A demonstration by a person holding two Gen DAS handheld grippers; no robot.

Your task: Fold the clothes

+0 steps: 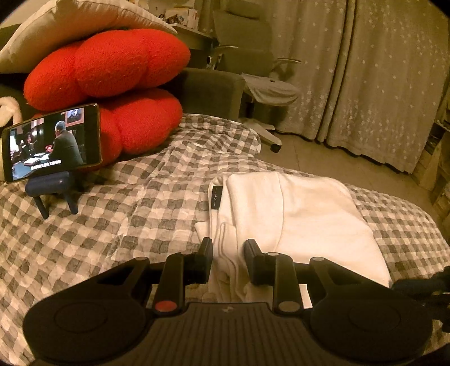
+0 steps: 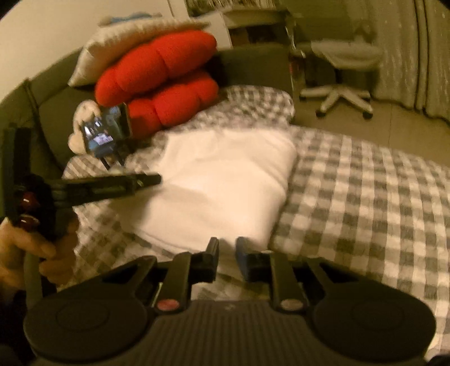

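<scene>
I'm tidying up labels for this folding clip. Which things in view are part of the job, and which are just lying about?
Part of the job:
- white garment, partly folded on the checked bedspread
- left gripper, jaws open
- right gripper, jaws open

Just lying about:
- phone on its stand, playing a video
- red cushions
- pale pillow
- office chair
- curtains

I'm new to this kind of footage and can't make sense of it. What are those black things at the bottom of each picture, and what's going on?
Each black thing is a hand-held two-finger gripper, not a robot arm; a camera on each looks along its fingers. One picture is from the left gripper, the other from the right gripper. Both are open over a folded white garment on a checked bedcover. In the right view you see the person's hand holding the left tool. A phone on a stand plays video beside red cushions.
</scene>
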